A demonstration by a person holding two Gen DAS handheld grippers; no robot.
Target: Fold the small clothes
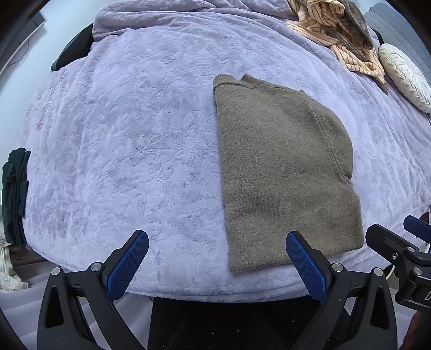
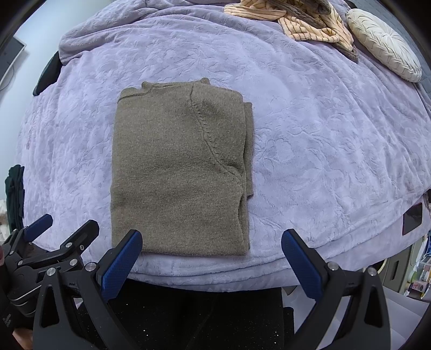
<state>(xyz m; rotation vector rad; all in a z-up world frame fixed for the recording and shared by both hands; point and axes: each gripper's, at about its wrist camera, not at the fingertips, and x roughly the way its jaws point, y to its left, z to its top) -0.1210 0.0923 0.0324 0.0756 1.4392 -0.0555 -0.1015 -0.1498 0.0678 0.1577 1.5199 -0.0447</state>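
Note:
An olive-brown knitted sweater (image 1: 285, 167) (image 2: 177, 172) lies folded into a tall rectangle on the lavender bedspread (image 1: 129, 150) (image 2: 323, 140), collar at the far end, hem at the near edge. My left gripper (image 1: 215, 258) stands open at the bed's front edge, its right finger (image 1: 304, 266) at the sweater's near hem, nothing between the pads. My right gripper (image 2: 211, 255) is open too, its left finger (image 2: 121, 263) by the sweater's near left corner. Each gripper shows at the edge of the other's view: the right gripper (image 1: 401, 250), the left gripper (image 2: 54, 242).
A heap of striped peach and brown clothes (image 1: 336, 29) (image 2: 301, 18) lies at the far right of the bed, beside a round cream cushion (image 1: 406, 75) (image 2: 382, 43). Dark clothes (image 1: 14, 196) hang at the left edge. A dark panel sits under the bed's front edge.

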